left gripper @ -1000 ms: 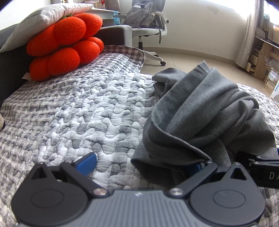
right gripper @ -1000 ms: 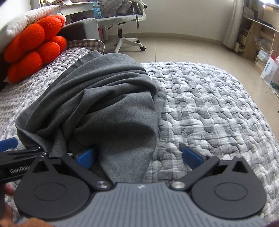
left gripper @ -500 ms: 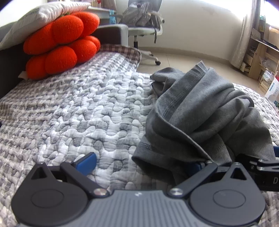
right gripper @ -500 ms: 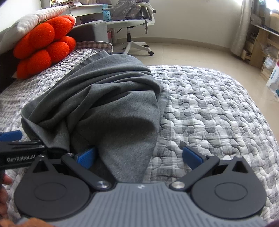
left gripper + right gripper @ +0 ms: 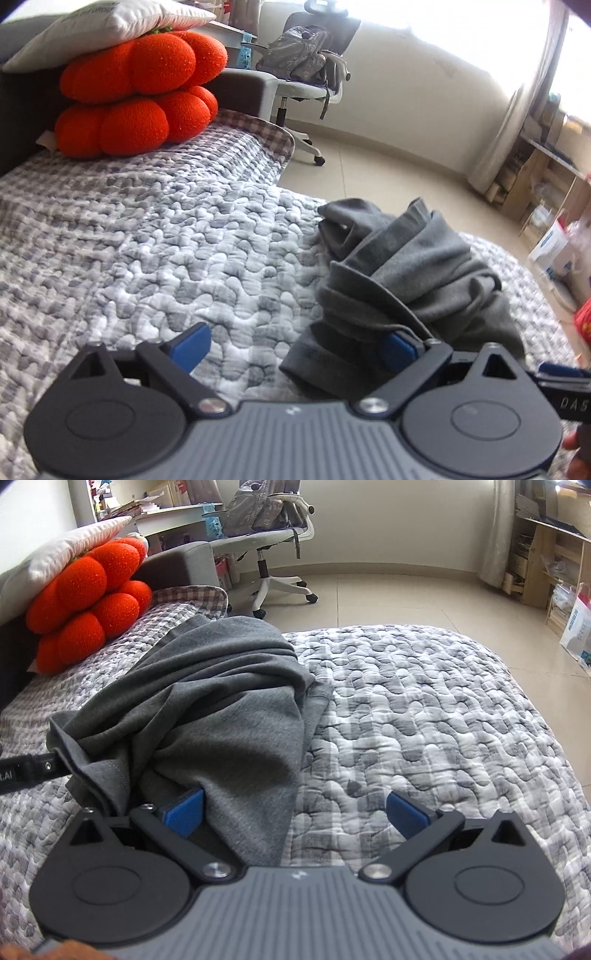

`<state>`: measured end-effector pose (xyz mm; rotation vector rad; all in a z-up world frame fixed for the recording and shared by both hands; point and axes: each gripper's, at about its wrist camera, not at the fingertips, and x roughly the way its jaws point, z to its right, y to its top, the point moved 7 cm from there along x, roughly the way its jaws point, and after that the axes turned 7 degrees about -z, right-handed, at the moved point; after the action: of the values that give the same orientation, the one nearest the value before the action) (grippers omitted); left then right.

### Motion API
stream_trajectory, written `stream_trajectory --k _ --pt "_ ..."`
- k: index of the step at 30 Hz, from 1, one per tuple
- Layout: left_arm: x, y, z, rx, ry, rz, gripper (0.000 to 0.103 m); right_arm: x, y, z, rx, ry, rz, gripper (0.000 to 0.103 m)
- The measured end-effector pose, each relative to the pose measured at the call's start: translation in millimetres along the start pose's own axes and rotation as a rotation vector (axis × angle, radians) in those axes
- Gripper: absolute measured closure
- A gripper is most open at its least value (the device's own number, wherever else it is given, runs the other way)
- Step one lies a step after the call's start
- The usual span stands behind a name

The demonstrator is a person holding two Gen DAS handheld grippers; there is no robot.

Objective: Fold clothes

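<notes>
Grey garment (image 5: 207, 716), crumpled and bunched in loose ridges, lies on the quilted bed (image 5: 424, 709) straight ahead of both your tools, so the folding has hardly begun: no flat panel, no clean crease, no squared edge shows anywhere. Your left tool (image 5: 293, 345) has its jaws wide but closing; the garment's near hem drapes over its right-hand pad while the other pad stands clear over bare quilt, so nothing is pinched yet. Your right tool (image 5: 295, 810) is spread wide too, with cloth lying against its left-hand pad and the far pad over the quilt, gripping nothing. The two tools sit close together at the same near edge of the heap, each one's tip visible at the side of the other's view. By my reading, what is left is nearly all of it: take hold of two points on the hem, draw the cloth out flat across the free quilt to either side, then make the folds. Orange cushions (image 5: 136, 96) sit well beyond the left tool, out of the way.
</notes>
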<state>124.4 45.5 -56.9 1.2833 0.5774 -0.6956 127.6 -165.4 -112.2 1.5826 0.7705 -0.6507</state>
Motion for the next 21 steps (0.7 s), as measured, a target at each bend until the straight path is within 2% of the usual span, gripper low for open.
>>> stream_trajectory --k 3,7,9,14,17,21 --pt "-1.3 1.8 -0.5 -0.047 -0.065 0.008 0.019 -0.7 3.2 -1.5 0.002 -0.003 0.008 0.000" --pt "-7.0 3.6 4.7 -0.102 -0.189 0.029 0.027 -1.8 6.8 -1.9 0.013 -0.004 0.022 0.000" --pt "-11.2 4.5 8.9 -0.121 -0.243 0.048 0.028 -4.6 7.3 -0.3 0.025 -0.003 0.032 0.000" --pt "-28.7 8.4 21.2 -0.142 -0.362 0.105 0.028 -9.7 9.3 4.0 0.060 0.006 0.049 0.000" --pt "-30.6 7.5 30.1 -0.137 -0.431 0.102 0.025 -11.1 10.3 6.7 0.082 0.015 0.050 0.000" --pt "-36.0 7.4 38.3 -0.149 -0.541 0.112 0.017 -10.8 11.7 10.7 0.108 0.028 0.044 0.000"
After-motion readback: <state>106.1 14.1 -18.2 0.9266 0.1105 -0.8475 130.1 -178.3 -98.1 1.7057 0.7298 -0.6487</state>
